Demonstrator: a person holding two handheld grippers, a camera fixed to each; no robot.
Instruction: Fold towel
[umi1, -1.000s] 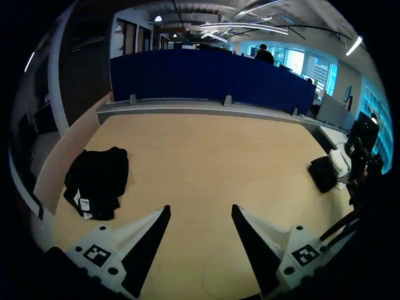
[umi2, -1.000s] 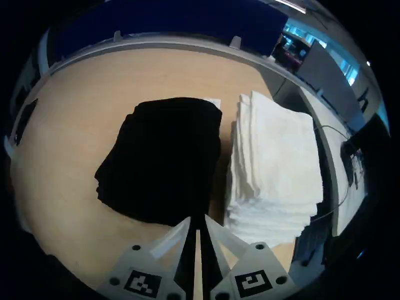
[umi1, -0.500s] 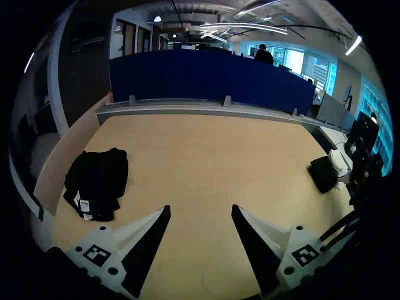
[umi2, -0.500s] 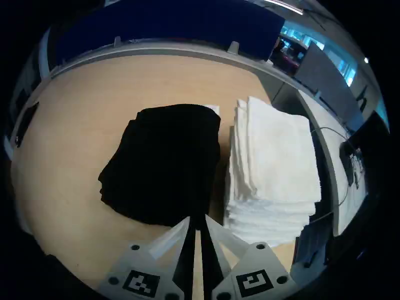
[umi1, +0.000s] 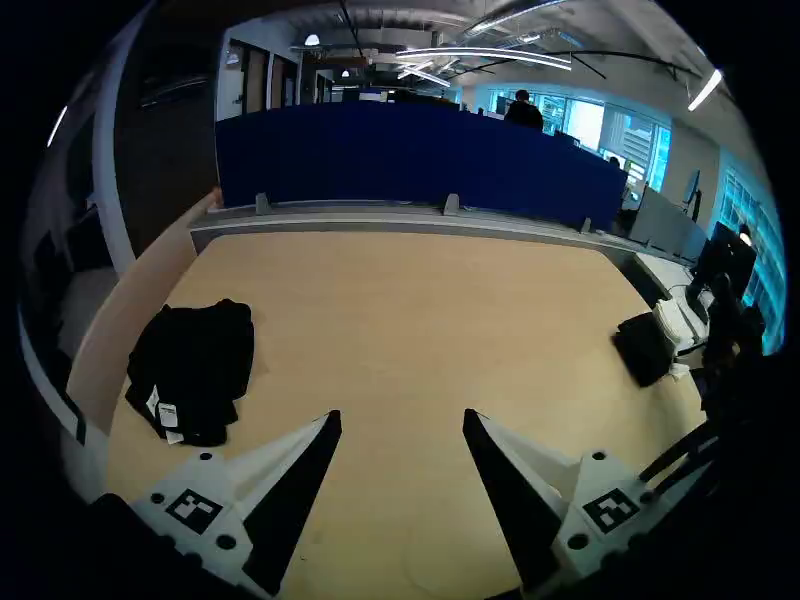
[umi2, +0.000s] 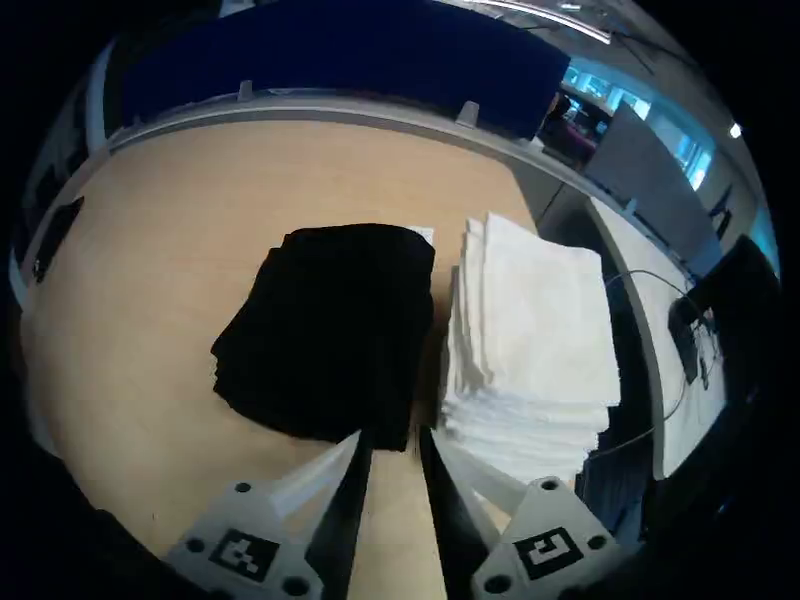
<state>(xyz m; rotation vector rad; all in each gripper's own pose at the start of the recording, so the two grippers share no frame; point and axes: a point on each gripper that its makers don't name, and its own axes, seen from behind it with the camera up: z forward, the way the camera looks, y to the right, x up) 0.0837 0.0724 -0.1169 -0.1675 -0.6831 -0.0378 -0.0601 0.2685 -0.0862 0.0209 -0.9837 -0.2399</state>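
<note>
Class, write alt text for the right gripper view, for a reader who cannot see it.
A stack of folded black towels sits beside a stack of folded white towels on a wooden table. The hand-held gripper points at them, holding nothing.

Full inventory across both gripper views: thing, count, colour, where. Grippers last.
crumpled towel: 1, black with white tags, left side of the table in the left gripper view
black stack: 1 pile of folded towels, black, mid-table in the right gripper view
white stack: 1 pile of folded towels, white, right beside the black stack
table: 1, light wood
partition: 1, blue, along the table's far edge
person: 1, dark top, far behind the partition
left gripper: 1, white and black, wide open over bare table
right gripper: 1, white and black, narrowly open at the black stack's near edge
</note>
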